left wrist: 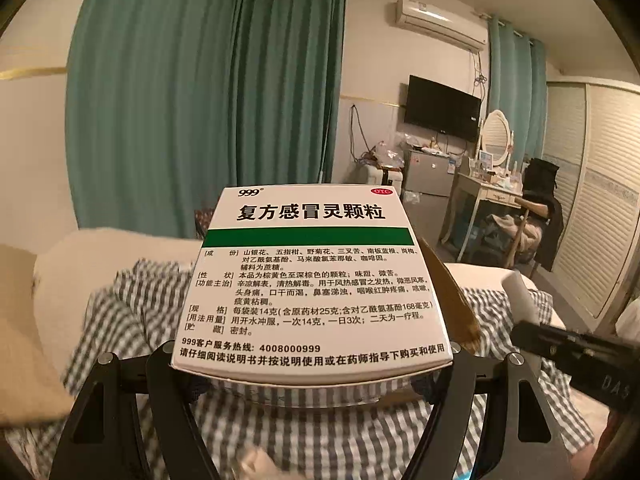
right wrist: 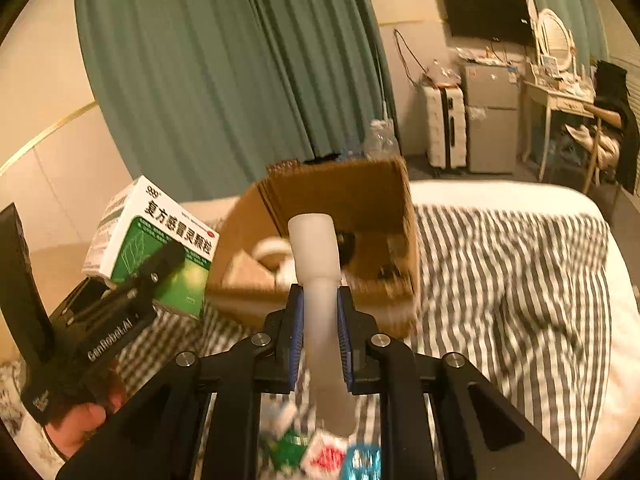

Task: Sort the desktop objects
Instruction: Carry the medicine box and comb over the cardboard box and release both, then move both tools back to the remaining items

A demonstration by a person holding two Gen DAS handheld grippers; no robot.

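A white medicine box (left wrist: 312, 280) with a green band and black print fills the middle of the left wrist view. My left gripper (left wrist: 312, 364) is shut on its two sides and holds it in the air. The right wrist view shows the same box (right wrist: 152, 240) at the left, with the left gripper (right wrist: 136, 268) clamped on it. My right gripper (right wrist: 320, 316) is shut on a white plastic tube (right wrist: 314, 248) that points forward. Beyond the tube stands an open cardboard box (right wrist: 360, 200) on the bed, with white and dark items inside. The tube (left wrist: 520, 294) and right gripper (left wrist: 532, 330) show at the right.
A grey-and-white checked sheet (right wrist: 500, 280) covers the bed. Small coloured packets (right wrist: 328, 456) lie blurred below the right gripper. A cardboard flap (left wrist: 448, 292) rises beside the medicine box. A hand (right wrist: 80, 420) holds the left gripper. Green curtains, a suitcase (right wrist: 444, 128) and a small fridge stand behind.
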